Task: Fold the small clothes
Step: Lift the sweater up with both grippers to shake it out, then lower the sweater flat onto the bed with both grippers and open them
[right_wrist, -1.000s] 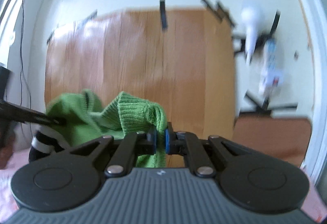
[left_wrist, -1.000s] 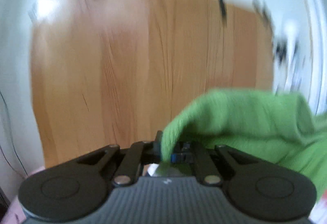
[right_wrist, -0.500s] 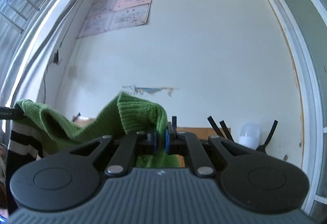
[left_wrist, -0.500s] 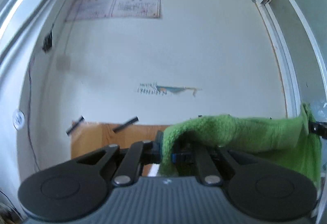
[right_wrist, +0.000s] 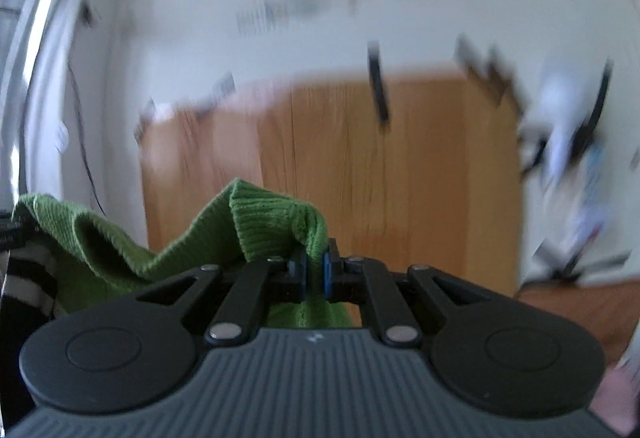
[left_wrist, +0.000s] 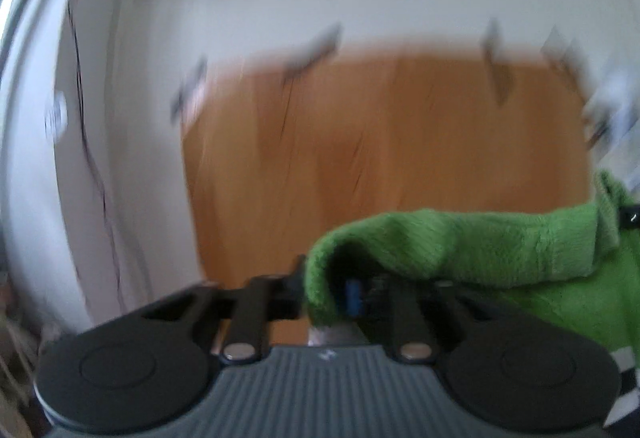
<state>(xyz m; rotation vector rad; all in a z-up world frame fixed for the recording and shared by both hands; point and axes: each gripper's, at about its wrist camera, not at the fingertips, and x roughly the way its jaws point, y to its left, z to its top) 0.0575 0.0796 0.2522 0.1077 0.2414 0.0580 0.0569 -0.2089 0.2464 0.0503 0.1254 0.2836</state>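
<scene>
Green knit garment pinched in right tool, jaws just eased; striped fabric seen at 9 o'clock only there. Left tool jaws just parted, cloth draped between, grip unclear.

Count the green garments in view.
1. The green knit garment hangs in the foreground, in front of the wooden surface. The striped black-and-white fabric beside it may be part of it or a separate piece; I cannot tell which.
</scene>
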